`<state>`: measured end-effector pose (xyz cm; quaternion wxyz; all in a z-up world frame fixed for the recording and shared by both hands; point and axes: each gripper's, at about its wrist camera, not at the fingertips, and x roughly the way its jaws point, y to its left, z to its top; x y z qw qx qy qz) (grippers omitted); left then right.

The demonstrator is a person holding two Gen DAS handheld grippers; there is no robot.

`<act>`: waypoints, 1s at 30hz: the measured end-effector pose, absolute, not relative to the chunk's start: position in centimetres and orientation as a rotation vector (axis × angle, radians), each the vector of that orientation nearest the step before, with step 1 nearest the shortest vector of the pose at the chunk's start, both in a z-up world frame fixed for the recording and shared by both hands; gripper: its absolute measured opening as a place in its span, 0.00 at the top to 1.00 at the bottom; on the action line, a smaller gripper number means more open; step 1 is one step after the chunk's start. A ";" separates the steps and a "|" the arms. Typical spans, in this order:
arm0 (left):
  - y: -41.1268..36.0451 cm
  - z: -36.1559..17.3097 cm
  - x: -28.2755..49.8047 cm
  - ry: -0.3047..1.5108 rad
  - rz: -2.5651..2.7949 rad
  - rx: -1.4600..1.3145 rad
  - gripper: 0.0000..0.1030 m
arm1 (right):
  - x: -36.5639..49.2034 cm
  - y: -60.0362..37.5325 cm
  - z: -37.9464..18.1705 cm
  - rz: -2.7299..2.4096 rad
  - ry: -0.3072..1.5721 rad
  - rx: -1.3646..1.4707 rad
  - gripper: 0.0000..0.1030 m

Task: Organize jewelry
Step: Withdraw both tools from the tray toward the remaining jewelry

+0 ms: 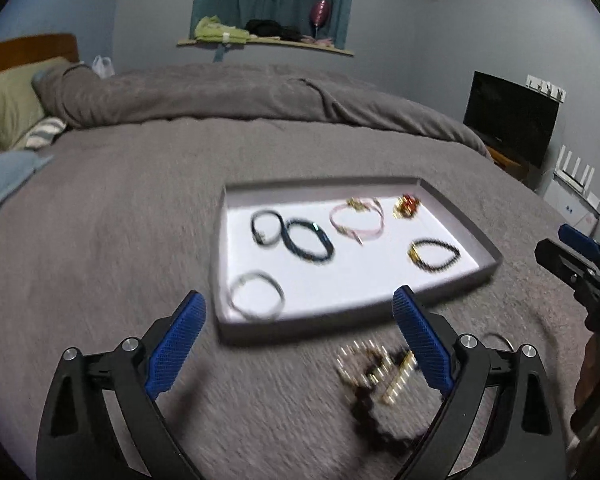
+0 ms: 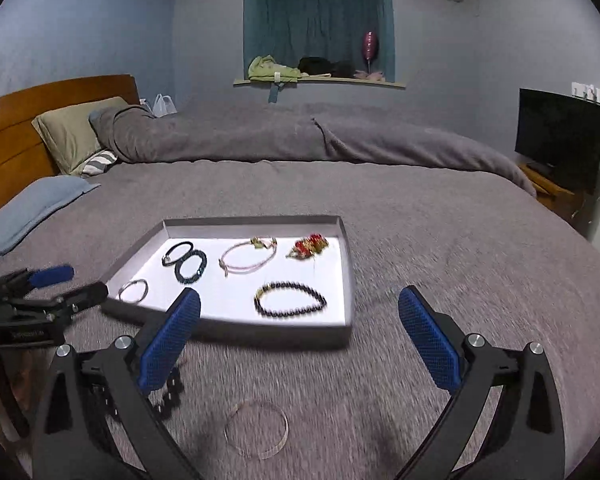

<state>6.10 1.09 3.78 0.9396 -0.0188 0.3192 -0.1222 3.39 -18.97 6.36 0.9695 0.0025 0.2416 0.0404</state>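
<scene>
Left gripper (image 1: 300,320) with blue fingers (image 1: 176,344) spread wide and holding nothing, just in front of the grey tray (image 1: 456,208), above a blurred gold-and-dark heap of jewelry (image 1: 374,380) on the bed (image 1: 100,240). Right gripper (image 2: 300,316) likewise wide apart and empty, poised at the near edge of the tray, over a thin silver bangle (image 2: 256,430) lying on the bed. Inside the tray: black bracelets (image 2: 184,258), a pink cord bracelet (image 2: 248,258), a red-and-gold piece (image 2: 310,246), a dark beaded bracelet (image 2: 290,299), a silver ring-shaped bangle (image 2: 133,290).
</scene>
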 end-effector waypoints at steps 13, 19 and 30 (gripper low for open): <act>-2.8 1.8 3.6 0.688 -0.221 0.094 0.09 | 1.7 -21.5 3.9 0.056 0.544 0.061 0.05; -3.0 1.5 3.0 0.692 -0.224 0.096 0.09 | 1.5 -21.7 3.3 0.066 0.571 0.066 0.05; -2.5 0.5 2.8 0.695 -0.254 0.096 0.09 | 1.3 -21.0 0.9 0.096 0.658 0.014 0.05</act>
